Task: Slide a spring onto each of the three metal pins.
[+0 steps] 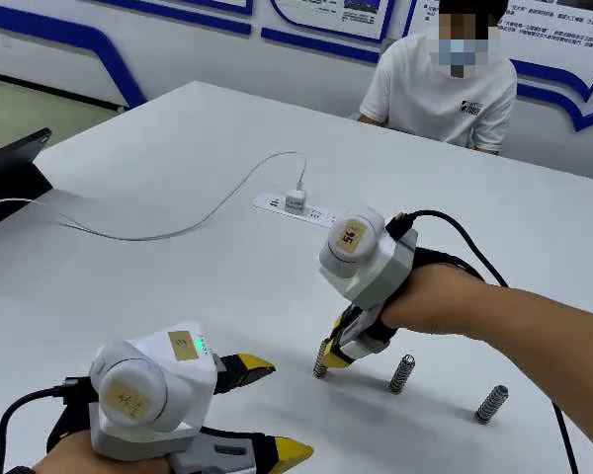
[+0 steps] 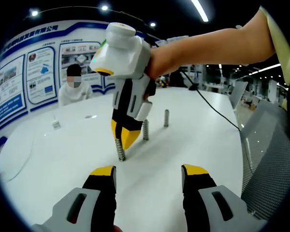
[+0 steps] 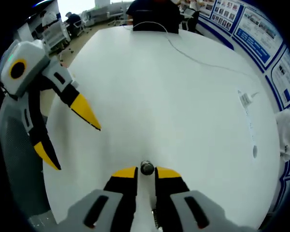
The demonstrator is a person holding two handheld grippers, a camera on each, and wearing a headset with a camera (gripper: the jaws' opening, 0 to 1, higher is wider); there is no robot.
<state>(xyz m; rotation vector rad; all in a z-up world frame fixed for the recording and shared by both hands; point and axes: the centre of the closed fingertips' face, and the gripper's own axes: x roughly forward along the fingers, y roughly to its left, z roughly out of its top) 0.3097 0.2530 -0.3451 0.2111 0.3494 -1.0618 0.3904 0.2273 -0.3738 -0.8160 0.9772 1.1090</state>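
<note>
Three coil springs stand upright on the white table (image 1: pixel 178 276): the left spring (image 1: pixel 321 359), the middle spring (image 1: pixel 402 373) and the right spring (image 1: pixel 491 403). My right gripper (image 1: pixel 336 353) comes down from above, shut on the left spring. In the right gripper view the right gripper (image 3: pixel 146 173) pinches a round metal pin top (image 3: pixel 146 167). In the left gripper view the left spring (image 2: pixel 120 150) shows under the right gripper's yellow tips. My left gripper (image 1: pixel 275 410) waits open and holds nothing, to the left of the springs and apart from them; the left gripper (image 2: pixel 150 171) has wide jaws.
A white power strip (image 1: pixel 295 205) with a plugged charger and a long cable lies mid-table. A person (image 1: pixel 440 89) sits at the far edge. A dark device (image 1: pixel 10 173) rests at the left edge. A mesh chair (image 2: pixel 268 159) stands beside the table.
</note>
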